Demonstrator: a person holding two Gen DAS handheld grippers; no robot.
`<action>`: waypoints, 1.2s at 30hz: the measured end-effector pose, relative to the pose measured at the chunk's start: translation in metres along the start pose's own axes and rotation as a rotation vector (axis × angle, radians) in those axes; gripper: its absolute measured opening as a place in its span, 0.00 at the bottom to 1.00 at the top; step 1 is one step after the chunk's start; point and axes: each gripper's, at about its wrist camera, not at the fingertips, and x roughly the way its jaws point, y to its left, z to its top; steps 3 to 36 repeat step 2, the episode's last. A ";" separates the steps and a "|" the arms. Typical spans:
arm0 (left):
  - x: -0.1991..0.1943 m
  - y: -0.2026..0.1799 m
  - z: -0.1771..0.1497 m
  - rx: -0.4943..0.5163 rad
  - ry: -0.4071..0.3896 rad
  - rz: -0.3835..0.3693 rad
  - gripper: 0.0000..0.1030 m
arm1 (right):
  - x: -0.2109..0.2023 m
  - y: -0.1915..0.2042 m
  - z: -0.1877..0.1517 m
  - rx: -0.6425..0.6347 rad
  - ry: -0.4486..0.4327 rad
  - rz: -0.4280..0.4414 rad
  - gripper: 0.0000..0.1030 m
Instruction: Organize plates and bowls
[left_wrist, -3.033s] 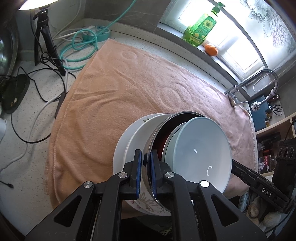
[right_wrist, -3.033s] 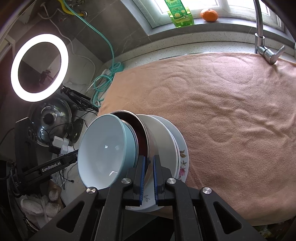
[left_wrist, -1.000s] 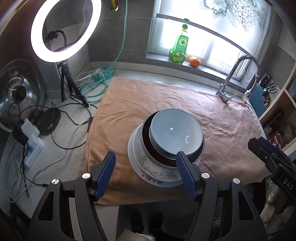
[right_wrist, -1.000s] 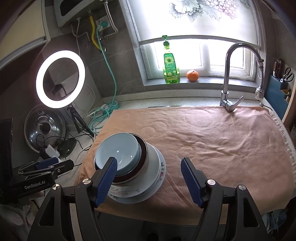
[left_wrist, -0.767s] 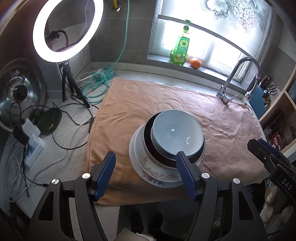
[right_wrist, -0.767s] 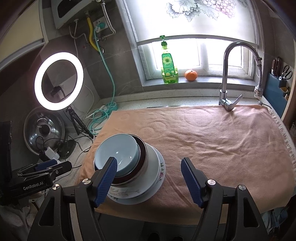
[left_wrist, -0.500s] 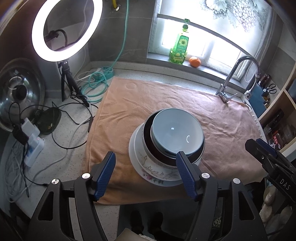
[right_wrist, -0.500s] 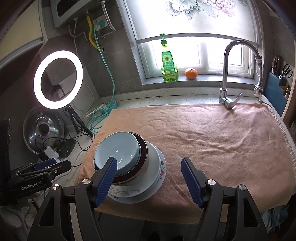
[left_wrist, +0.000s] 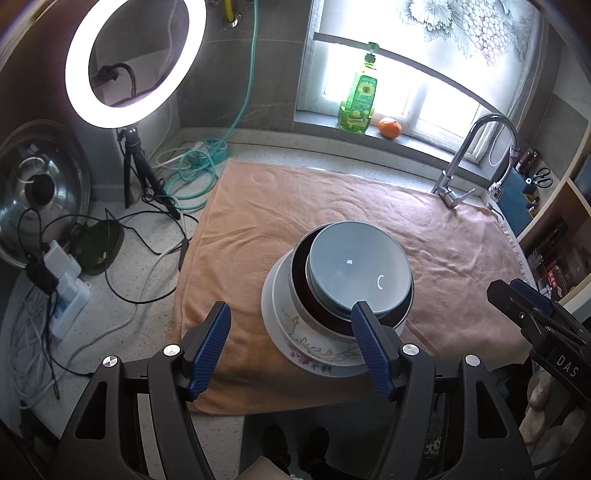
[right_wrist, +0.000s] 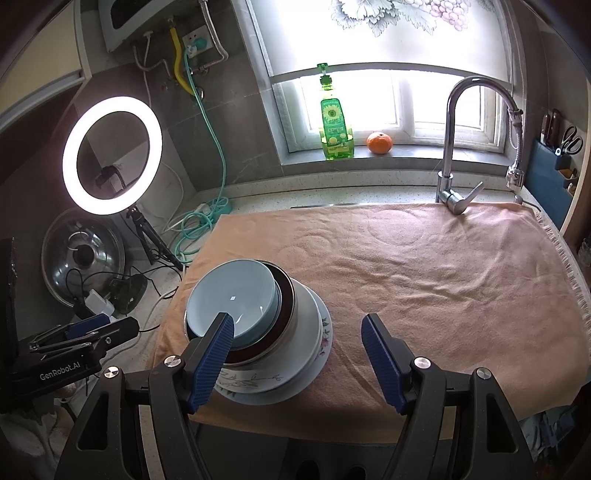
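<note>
Stack nested on the towel, both grippers released and hanging back.

Left wrist view: I see my left gripper (left_wrist: 291, 341) with jaws wide and empty; the blue bowl (left_wrist: 360, 275) sits in the dark bowl (left_wrist: 301, 291) on the plates (left_wrist: 317, 354), largest lowest for stability, near the towel (left_wrist: 303, 206) front edge. Right wrist view: my right gripper (right_wrist: 297, 354) gapes empty; open towel stretches right of the stack.

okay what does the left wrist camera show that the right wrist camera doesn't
Only the left wrist view shows shoes on the floor below the counter edge and the shelf unit at far right. Only the right wrist view shows the wall socket and pipes above the hose. Both share the stacked dishes with the blue bowl on top, the orange towel, ring light, soap bottle and faucet.
</note>
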 end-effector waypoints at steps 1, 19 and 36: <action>0.001 0.001 0.001 0.003 0.002 0.003 0.66 | 0.001 0.001 0.000 0.003 0.000 -0.004 0.66; 0.003 0.002 0.001 0.001 0.009 0.006 0.66 | 0.002 0.000 0.000 0.008 0.001 -0.007 0.66; 0.003 0.002 0.001 0.001 0.009 0.006 0.66 | 0.002 0.000 0.000 0.008 0.001 -0.007 0.66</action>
